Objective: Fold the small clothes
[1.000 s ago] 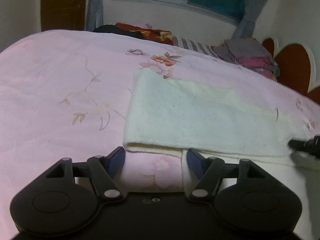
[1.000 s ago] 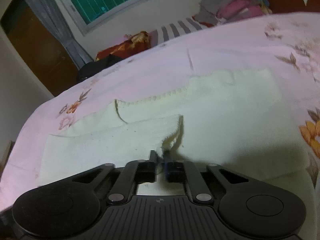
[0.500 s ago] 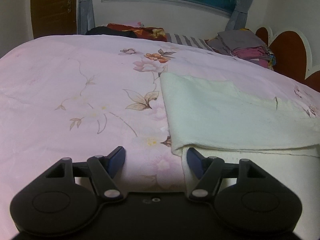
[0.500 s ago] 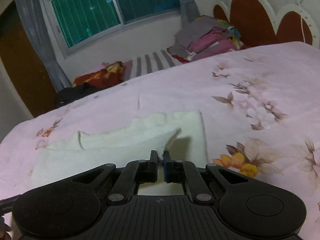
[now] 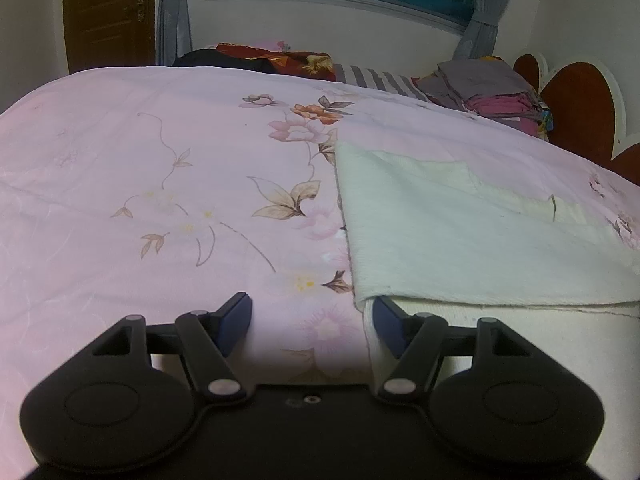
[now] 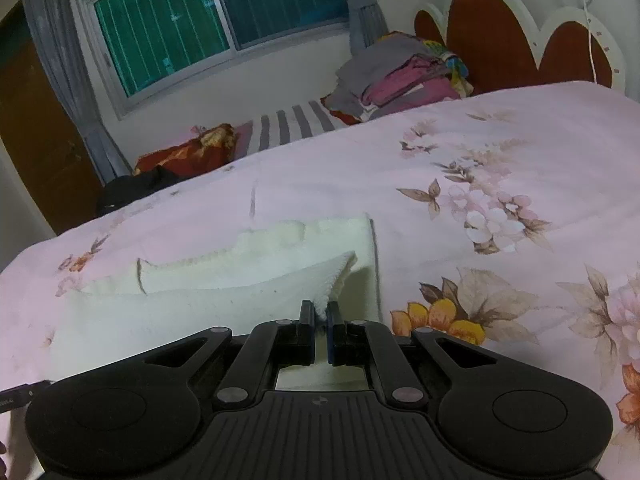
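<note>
A cream knitted garment (image 5: 460,240) lies on the pink floral bedsheet (image 5: 160,200), its top layer folded over a lower one. My left gripper (image 5: 312,320) is open and empty, low over the sheet at the garment's near left corner; its right finger (image 5: 390,320) sits at the cloth's edge. In the right wrist view the same garment (image 6: 224,280) lies ahead to the left. My right gripper (image 6: 319,316) is shut on a corner of the garment and holds it lifted above the layer below.
A stack of folded clothes (image 6: 400,76) sits at the bed's far edge by the red-and-white headboard (image 6: 512,36). A striped pillow (image 6: 292,124) and dark bedding (image 6: 184,156) lie under the window. A brown door (image 5: 108,12) stands far left.
My right gripper has carried the pinched corner rightward across the garment, doubling the cloth over. My left gripper has drawn left, so the garment now lies to its right.
</note>
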A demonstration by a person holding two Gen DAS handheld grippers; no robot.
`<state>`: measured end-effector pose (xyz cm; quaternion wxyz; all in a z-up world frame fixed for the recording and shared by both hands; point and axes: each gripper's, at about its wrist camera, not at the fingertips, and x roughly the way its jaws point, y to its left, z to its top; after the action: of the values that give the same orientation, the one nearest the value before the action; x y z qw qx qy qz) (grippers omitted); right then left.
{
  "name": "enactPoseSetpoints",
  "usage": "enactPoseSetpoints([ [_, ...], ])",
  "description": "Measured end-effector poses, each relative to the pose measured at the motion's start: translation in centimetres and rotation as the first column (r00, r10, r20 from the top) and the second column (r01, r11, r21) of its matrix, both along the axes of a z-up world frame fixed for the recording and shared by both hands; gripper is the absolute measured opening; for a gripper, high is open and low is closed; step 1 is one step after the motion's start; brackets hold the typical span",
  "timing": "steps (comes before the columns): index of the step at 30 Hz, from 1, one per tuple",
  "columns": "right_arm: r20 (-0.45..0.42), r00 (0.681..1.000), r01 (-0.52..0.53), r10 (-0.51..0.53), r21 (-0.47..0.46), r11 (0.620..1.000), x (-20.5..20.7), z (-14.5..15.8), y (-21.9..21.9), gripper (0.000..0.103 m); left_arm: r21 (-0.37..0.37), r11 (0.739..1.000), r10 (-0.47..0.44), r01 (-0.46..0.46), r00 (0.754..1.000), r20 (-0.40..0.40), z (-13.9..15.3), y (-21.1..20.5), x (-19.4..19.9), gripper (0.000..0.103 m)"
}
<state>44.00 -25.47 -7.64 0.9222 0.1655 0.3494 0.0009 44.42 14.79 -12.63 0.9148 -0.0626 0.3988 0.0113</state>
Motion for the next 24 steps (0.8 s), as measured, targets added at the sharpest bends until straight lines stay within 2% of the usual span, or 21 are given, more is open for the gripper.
enactPoseSetpoints([
  [6,-0.044,0.999,0.011,-0.010,0.011,1.000,0.0,-1.9,-0.5,0.005,0.017,1.000,-0.012,0.012,1.000,-0.007,0.0,-0.2,0.2,0.067],
  [9,-0.061,0.998,0.012,-0.012,-0.007,1.000,0.4,-2.7,-0.3,0.005,0.074,0.993,-0.087,0.089,0.996,-0.029,0.1,-0.6,0.3,0.070],
  [10,-0.048,0.999,0.025,-0.025,-0.007,1.000,0.2,-2.7,-0.5,0.005,0.067,0.994,-0.090,0.092,0.995,-0.032,0.6,-0.4,0.1,0.066],
  [11,-0.041,0.998,0.051,-0.051,-0.009,0.999,0.0,-2.5,-0.9,0.020,0.058,0.994,-0.095,0.095,0.995,-0.006,1.2,-0.3,-0.6,0.064],
  [12,-0.038,0.994,0.100,-0.101,-0.027,0.995,-0.4,-2.1,-1.2,0.047,0.067,0.993,-0.101,0.097,0.994,0.047,2.0,-0.4,-1.4,0.063],
  [13,-0.010,0.990,0.140,-0.141,-0.034,0.990,-1.0,-1.5,-1.5,0.053,0.078,0.991,-0.113,0.106,0.990,0.088,2.7,-0.7,-2.0,0.063],
  [14,0.032,0.990,0.135,-0.134,-0.009,0.991,-1.7,-0.8,-1.7,0.053,0.082,0.988,-0.140,0.131,0.983,0.119,3.2,-1.4,-2.2,0.063],
  [16,0.049,0.996,0.075,-0.075,0.003,0.997,-1.8,0.0,-1.0,0.052,0.079,0.981,-0.188,0.178,0.970,0.152,3.5,-3.2,-1.7,0.065],
  [18,0.051,0.999,-0.016,0.017,-0.013,1.000,-1.1,0.0,1.0,0.030,0.064,0.972,-0.232,0.225,0.965,0.126,2.6,-5.2,-0.1,0.065],
  [21,0.033,0.993,-0.114,0.114,-0.022,0.993,0.2,-0.9,3.9,0.022,0.044,0.968,-0.248,0.245,0.966,0.067,0.5,-6.6,1.7,0.067],
  [24,-0.025,0.985,-0.170,0.169,-0.066,0.983,1.1,-2.6,5.3,0.022,0.066,0.959,-0.278,0.274,0.958,0.066,0.0,-6.2,1.6,0.070],
])
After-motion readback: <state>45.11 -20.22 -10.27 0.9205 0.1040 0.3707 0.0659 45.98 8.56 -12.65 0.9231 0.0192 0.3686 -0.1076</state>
